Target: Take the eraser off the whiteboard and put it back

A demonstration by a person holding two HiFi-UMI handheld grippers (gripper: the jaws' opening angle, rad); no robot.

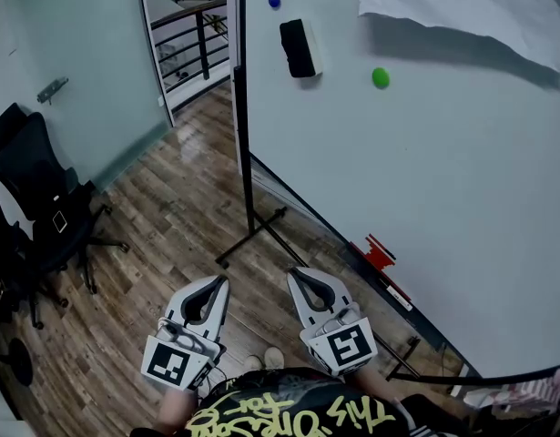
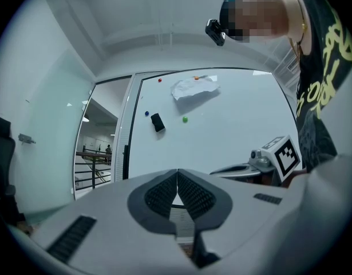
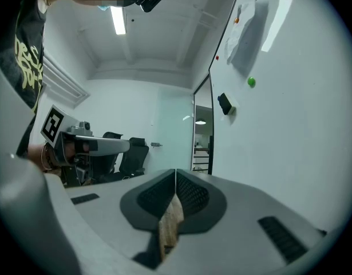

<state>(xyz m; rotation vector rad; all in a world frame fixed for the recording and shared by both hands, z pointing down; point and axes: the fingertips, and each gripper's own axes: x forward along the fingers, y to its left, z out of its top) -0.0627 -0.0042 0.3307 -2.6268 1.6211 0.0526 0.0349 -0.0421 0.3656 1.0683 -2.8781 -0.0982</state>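
Observation:
A black eraser (image 1: 300, 48) clings to the whiteboard (image 1: 425, 171) high up, also seen as a small dark block, the eraser (image 2: 157, 122) in the left gripper view and the eraser (image 3: 224, 103) in the right gripper view. My left gripper (image 1: 216, 283) and right gripper (image 1: 298, 276) are held side by side low in the head view, well short of the eraser. Both point level and are shut with nothing between the pads. From its own camera the left gripper (image 2: 177, 172) faces the board, while the right gripper (image 3: 175, 172) points along it.
A green magnet (image 1: 381, 77), a blue magnet (image 1: 274, 1) and a sheet of paper (image 1: 471, 7) are on the board. The board's black stand (image 1: 249, 198) rests on the wooden floor. A black office chair (image 1: 34, 208) is at the left. A red marker (image 1: 378, 255) lies on the board's tray.

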